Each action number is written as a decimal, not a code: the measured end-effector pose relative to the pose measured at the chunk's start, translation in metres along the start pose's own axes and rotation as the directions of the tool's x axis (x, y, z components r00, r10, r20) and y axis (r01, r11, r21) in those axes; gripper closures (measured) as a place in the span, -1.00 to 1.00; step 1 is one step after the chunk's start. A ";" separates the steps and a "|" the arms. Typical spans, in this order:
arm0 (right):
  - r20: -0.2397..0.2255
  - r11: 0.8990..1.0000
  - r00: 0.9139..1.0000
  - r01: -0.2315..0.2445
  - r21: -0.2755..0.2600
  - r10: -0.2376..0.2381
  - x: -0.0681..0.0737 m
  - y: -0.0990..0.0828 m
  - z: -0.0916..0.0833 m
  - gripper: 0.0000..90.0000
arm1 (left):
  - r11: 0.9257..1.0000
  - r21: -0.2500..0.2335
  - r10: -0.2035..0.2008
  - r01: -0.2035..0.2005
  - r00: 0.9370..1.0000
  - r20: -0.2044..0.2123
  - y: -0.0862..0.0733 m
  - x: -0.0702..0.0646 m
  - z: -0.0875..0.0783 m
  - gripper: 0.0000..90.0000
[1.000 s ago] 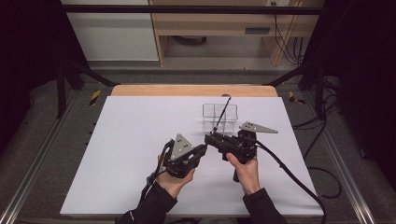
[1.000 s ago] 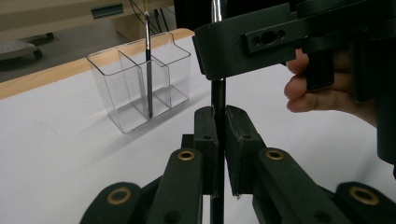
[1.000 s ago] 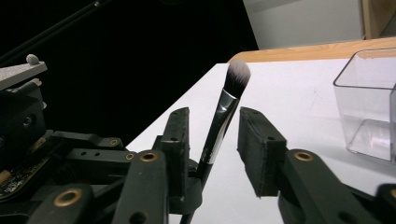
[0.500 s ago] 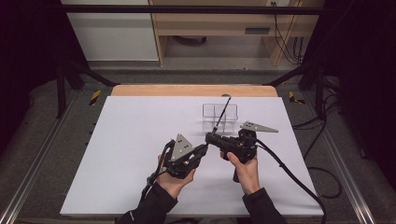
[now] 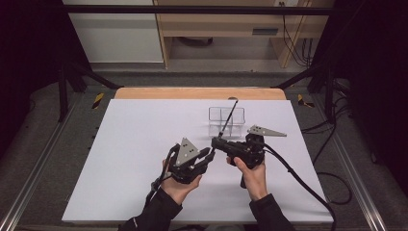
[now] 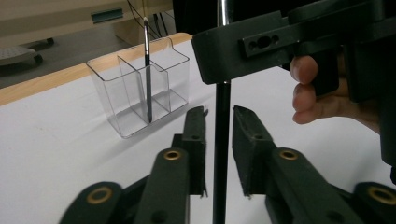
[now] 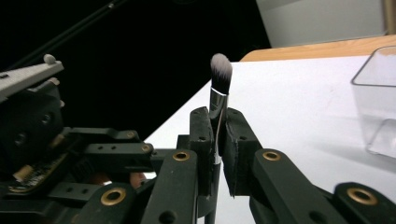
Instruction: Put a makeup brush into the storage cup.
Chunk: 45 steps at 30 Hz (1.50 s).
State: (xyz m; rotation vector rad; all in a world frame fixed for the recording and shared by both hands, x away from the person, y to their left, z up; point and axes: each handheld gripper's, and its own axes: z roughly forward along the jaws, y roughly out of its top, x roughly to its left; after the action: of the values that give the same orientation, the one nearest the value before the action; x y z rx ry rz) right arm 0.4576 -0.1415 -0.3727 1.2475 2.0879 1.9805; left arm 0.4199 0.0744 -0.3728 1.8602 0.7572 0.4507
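A makeup brush [image 7: 220, 70] with pale bristles and a silver ferrule stands upright in my right gripper [image 7: 218, 116], which is shut on it just below the ferrule. The brush's black handle [image 6: 222, 140] runs down between the jaws of my left gripper [image 6: 219, 112]. Those jaws have just been opening and now stand slightly off the handle on both sides. In the high view the left gripper [image 5: 210, 154] and the right gripper [image 5: 216, 143] meet tip to tip at the middle of the table. Behind them, a clear divided holder [image 5: 226, 121] has a thin brush [image 5: 229, 117] leaning in it.
A white sheet [image 5: 134, 144] covers the table, with a wooden edge [image 5: 192, 93] at the far side. The holder [image 6: 140, 88] stands a little way beyond the gripper tips. A black cable [image 5: 298, 175] trails from the right gripper toward the table's near right.
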 end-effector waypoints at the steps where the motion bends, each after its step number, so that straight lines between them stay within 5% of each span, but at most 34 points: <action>1: 0.007 1.000 1.000 0.007 -0.001 -0.007 0.000 0.000 0.000 0.85 | 1.000 -0.004 0.000 0.000 1.000 0.010 0.000 0.001 0.000 0.55; 12: 0.083 0.997 0.994 0.076 -0.023 -0.074 -0.006 0.002 -0.007 0.85 | 0.998 0.002 0.058 -0.058 0.996 0.072 -0.001 0.012 -0.009 0.03; 19: 0.101 0.996 0.991 0.087 -0.022 -0.085 -0.010 0.003 -0.013 0.85 | 0.999 -0.006 0.045 -0.044 0.993 0.107 -0.003 0.029 -0.020 -0.24; 26: 0.126 0.993 0.985 0.119 -0.016 -0.116 -0.014 0.002 -0.022 0.85 | 0.998 0.003 0.055 -0.056 0.998 0.039 -0.015 0.049 -0.035 -0.54; 37: 0.152 0.991 0.980 0.133 -0.020 -0.129 -0.022 0.000 -0.042 0.85 | 1.000 -0.016 0.016 -0.016 1.000 -0.002 -0.030 0.077 -0.060 -0.59; 45: 0.173 0.988 0.973 0.156 -0.020 -0.150 -0.027 -0.002 -0.050 0.85 | 0.999 -0.034 -0.004 0.001 0.997 -0.077 -0.041 0.093 -0.079 -0.60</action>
State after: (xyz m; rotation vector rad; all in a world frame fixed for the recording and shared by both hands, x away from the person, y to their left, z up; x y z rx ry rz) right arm 0.4498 -0.1975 -0.3773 1.1659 1.9964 1.7697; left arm 0.4274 0.2027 -0.3826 1.8190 0.7992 0.5335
